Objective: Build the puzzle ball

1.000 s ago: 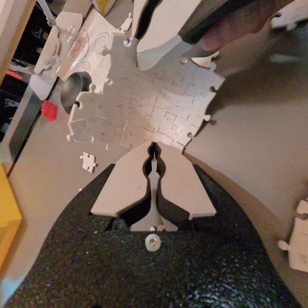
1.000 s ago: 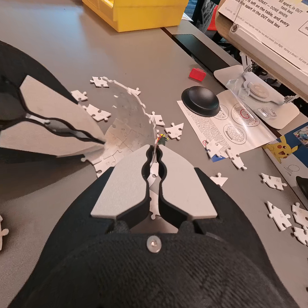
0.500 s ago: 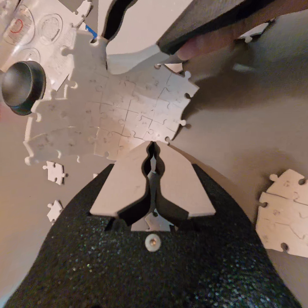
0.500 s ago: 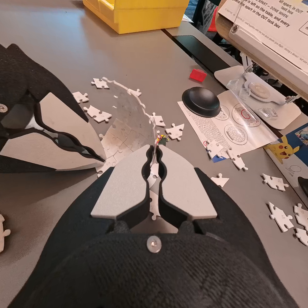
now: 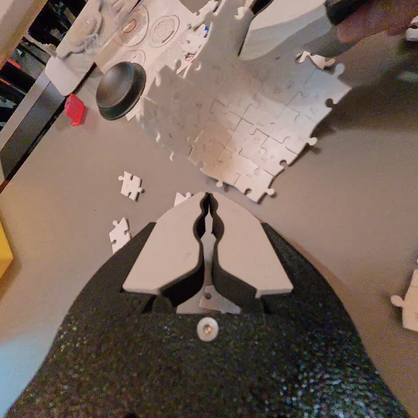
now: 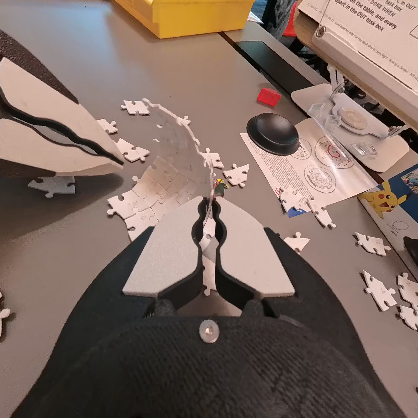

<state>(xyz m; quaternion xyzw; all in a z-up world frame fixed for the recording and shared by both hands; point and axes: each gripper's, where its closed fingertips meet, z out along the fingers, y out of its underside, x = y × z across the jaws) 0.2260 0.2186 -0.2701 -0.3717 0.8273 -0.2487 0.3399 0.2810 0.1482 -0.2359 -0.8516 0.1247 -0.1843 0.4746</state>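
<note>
The right tool (image 6: 209, 200) pinches the edge of a curved sheet of joined white puzzle pieces (image 6: 172, 172), which rests on the grey desk (image 6: 158, 67). The left tool (image 5: 208, 195), at 9 o'clock of the sheet in the right view, is pressed together on nothing, just short of it. Loose pieces (image 6: 235, 173) and a black dome (image 6: 272, 136) lie toward 2 o'clock.

dome (image 6: 272, 135) on leaflet (image 6: 316, 172), beside puzzle shell (image 6: 178, 162)
</note>
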